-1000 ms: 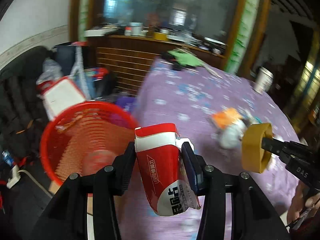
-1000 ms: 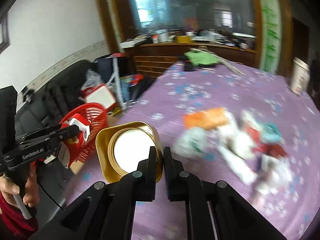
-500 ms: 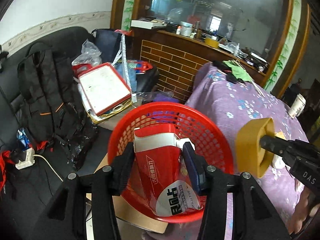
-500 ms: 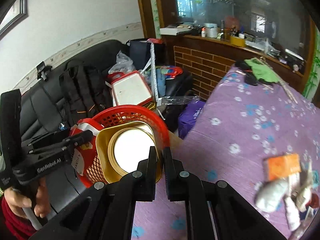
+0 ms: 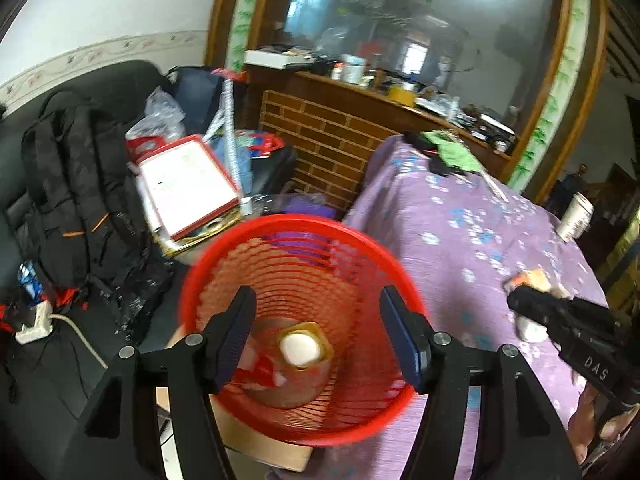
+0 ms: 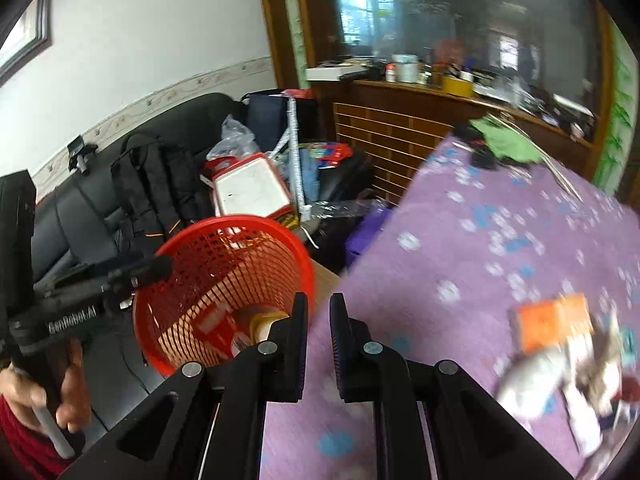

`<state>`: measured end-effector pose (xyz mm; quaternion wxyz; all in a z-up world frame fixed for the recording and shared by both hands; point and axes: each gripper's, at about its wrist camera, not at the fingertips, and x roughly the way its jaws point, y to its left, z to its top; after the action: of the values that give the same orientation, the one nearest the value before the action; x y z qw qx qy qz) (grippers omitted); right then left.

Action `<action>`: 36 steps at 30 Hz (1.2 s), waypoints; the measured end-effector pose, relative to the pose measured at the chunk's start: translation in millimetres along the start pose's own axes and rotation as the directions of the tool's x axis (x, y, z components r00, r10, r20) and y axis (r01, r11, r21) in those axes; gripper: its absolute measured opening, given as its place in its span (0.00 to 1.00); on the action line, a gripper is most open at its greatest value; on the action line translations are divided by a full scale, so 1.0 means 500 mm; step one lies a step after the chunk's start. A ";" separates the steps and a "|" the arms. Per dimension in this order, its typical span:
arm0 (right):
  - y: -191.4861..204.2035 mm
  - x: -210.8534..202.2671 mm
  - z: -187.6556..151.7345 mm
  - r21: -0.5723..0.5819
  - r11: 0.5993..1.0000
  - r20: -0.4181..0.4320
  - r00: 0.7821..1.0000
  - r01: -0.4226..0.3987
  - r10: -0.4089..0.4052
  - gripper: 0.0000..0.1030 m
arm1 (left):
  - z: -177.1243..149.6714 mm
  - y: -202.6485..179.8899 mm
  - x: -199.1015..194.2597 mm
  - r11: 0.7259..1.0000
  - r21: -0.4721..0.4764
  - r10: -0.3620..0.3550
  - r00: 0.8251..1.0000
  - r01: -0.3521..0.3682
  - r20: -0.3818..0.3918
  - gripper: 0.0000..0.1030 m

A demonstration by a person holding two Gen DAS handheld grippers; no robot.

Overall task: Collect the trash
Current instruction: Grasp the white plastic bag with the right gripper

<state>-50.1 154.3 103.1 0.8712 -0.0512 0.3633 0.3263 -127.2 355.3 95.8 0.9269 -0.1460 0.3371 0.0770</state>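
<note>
Trash pile (image 6: pixel 568 364) lies right of red basket (image 6: pixel 224 280), nearest right gripper (image 6: pixel 319 316), jaws opening, empty; left gripper (image 5: pixel 316 328) opening, empty, over basket.

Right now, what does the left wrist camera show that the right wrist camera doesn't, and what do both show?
Only the left wrist view shows a white paper cup at the far table edge and a power strip on the floor. Only the right wrist view shows the full trash pile on the purple tablecloth and the hand holding the left gripper, whose jaws are opening with nothing between them. Both show the red basket holding the gold tub and red carton.
</note>
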 end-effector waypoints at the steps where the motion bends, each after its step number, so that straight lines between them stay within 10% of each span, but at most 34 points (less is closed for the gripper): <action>1: -0.016 -0.016 -0.014 0.010 1.000 0.000 1.000 0.007 -0.007 0.12 | -0.003 -0.019 -0.001 1.000 0.013 -0.010 1.000 0.010 0.000 0.64; 10: -0.199 -0.175 -0.145 0.192 0.975 0.031 0.992 0.114 -0.122 0.18 | -0.065 -0.256 0.028 0.972 0.176 -0.145 0.987 0.156 -0.073 0.66; 20: -0.376 -0.355 -0.277 0.398 0.867 0.059 0.935 0.299 -0.350 0.49 | -0.123 -0.499 0.063 0.890 0.357 -0.243 0.958 0.283 -0.153 0.68; 36: -0.504 -0.303 -0.336 0.453 0.778 -0.114 0.894 0.435 -0.433 0.62 | -0.143 -0.545 0.075 0.877 0.391 -0.221 0.957 0.279 -0.187 0.71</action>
<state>-77.4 -177.9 44.2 0.9083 0.0774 0.4107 0.0196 -75.9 76.4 79.0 0.9135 0.0063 0.3865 -0.1269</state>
